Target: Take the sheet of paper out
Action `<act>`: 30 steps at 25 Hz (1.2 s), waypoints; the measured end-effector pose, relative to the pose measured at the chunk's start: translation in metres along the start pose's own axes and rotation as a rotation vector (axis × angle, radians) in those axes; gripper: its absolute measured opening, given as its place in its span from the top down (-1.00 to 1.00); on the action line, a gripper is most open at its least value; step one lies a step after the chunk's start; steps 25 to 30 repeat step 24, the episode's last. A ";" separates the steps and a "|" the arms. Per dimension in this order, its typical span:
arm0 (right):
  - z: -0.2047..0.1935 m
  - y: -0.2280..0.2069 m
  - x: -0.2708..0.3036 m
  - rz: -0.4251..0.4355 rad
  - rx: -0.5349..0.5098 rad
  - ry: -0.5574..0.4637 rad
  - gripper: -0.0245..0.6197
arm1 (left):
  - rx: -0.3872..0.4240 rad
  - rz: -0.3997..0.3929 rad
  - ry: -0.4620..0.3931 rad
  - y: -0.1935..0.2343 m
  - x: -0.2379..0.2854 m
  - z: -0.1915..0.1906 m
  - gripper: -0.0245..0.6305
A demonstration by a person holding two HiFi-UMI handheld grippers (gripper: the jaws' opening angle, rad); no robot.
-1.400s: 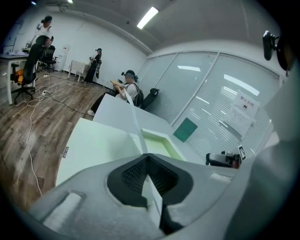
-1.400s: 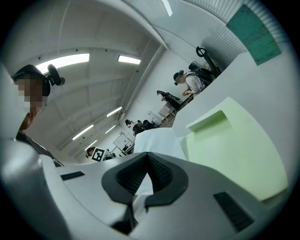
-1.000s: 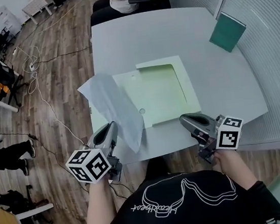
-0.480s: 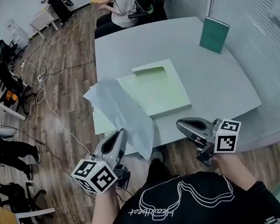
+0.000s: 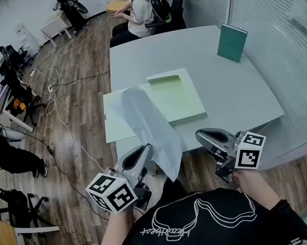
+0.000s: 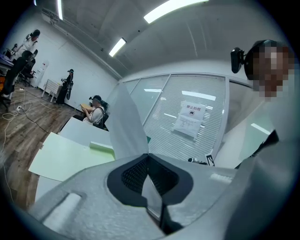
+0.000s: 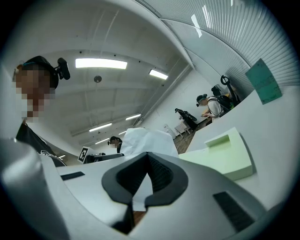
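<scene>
The left gripper (image 5: 147, 147) pinches the paper (image 5: 147, 120) tight, the right gripper (image 5: 200, 135) is closed and empty — a quick pull could rip it

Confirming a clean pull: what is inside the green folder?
The green folder shows bare open faces; the raised sheet covers its fold, and the pocket's inside is hidden.

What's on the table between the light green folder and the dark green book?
Nothing. In the head view, only bare grey table lies between the folder and the book.
</scene>
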State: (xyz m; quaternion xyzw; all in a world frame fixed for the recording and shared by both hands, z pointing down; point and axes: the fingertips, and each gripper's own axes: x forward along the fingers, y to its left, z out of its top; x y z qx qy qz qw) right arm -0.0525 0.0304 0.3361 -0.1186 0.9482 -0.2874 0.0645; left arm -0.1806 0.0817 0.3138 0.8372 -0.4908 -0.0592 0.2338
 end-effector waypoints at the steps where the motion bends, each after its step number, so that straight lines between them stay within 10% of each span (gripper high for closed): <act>1: -0.001 0.001 -0.002 -0.001 0.001 -0.004 0.90 | 0.003 -0.003 0.003 -0.003 0.000 -0.002 0.89; 30: -0.010 0.014 -0.004 0.031 -0.024 0.010 0.90 | 0.050 -0.026 0.037 -0.025 -0.001 -0.014 0.89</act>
